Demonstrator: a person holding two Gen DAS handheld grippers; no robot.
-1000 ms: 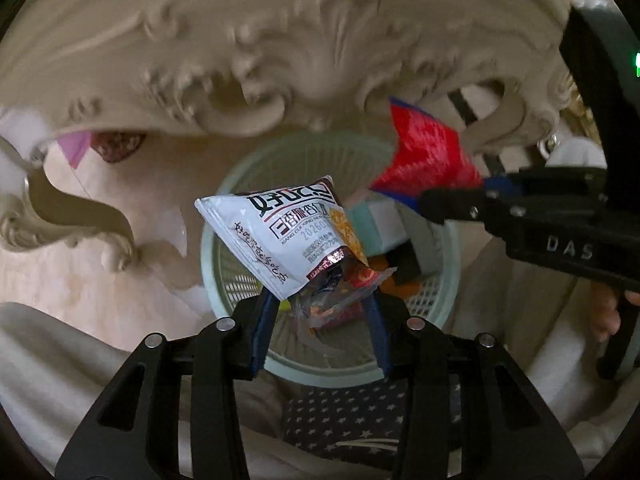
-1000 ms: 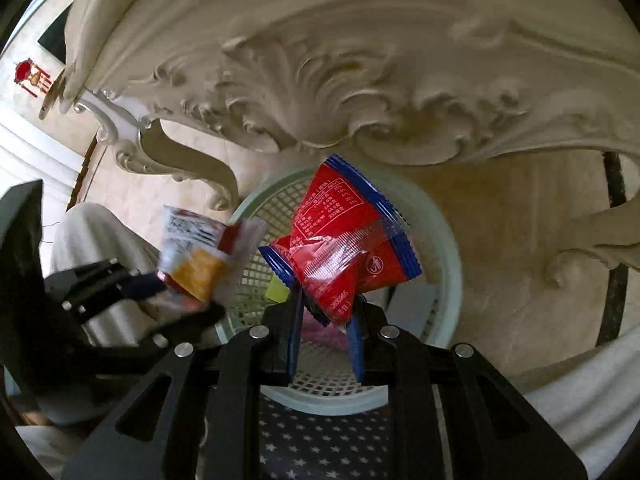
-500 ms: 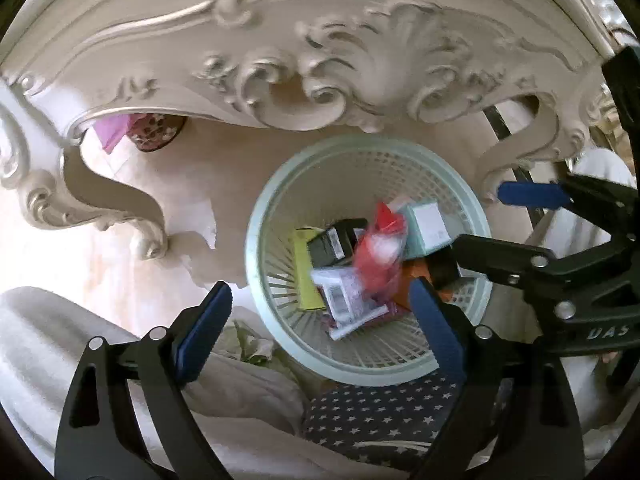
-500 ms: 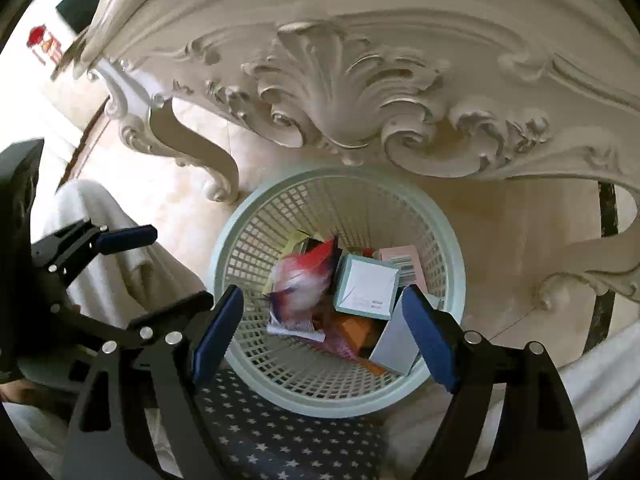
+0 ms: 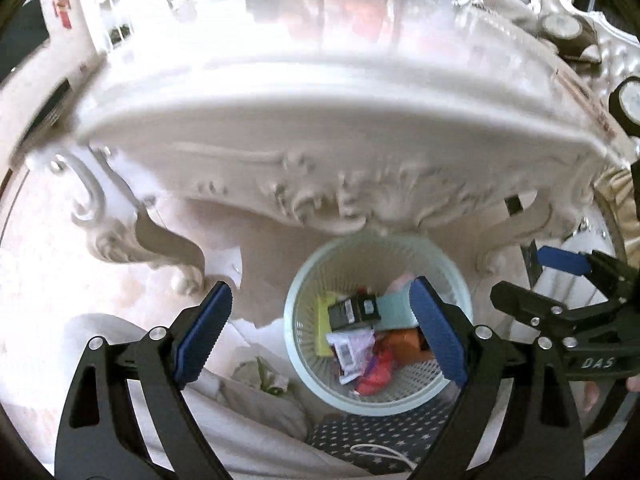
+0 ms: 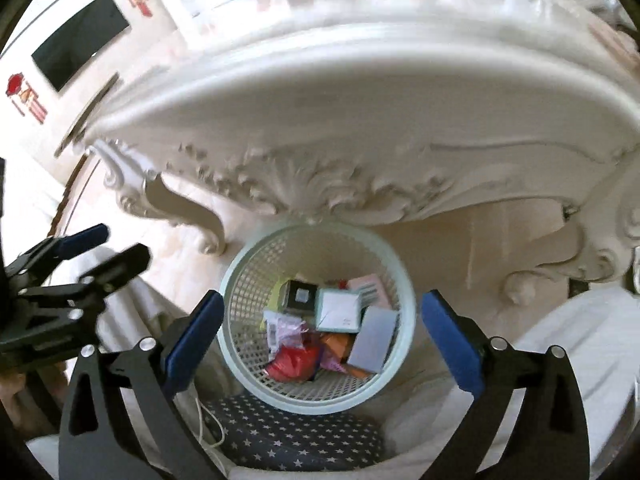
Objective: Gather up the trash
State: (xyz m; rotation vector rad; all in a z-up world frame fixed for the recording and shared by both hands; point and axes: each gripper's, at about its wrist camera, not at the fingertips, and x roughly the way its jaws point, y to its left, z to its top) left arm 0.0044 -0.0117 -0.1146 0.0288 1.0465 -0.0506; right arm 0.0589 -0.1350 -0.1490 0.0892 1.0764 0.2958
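A pale green mesh waste basket (image 5: 304, 364) stands on the floor under an ornate white table; it also shows in the right wrist view (image 6: 240, 360). In it lie the red snack wrapper (image 6: 290, 364), the white snack bag (image 6: 286, 330), small boxes and cards. The red wrapper (image 5: 376, 376) and white bag (image 5: 352, 346) also show in the left wrist view. My left gripper (image 5: 320, 332) is open and empty above the basket. My right gripper (image 6: 320, 338) is open and empty above it too. Each gripper sees the other at its side: the right gripper (image 5: 560, 284), the left gripper (image 6: 100, 248).
The carved white table apron (image 5: 340, 196) overhangs the basket's far rim, with curled legs (image 5: 132, 240) left and right. A dark star-patterned cushion (image 6: 292, 436) lies just below the basket. The person's pale trousers (image 6: 568, 340) flank it. Ornaments stand on the table top (image 5: 340, 12).
Both grippers opened and dropped their wrappers into the basket. Both have since risen and pulled back, so the table top has come into view.
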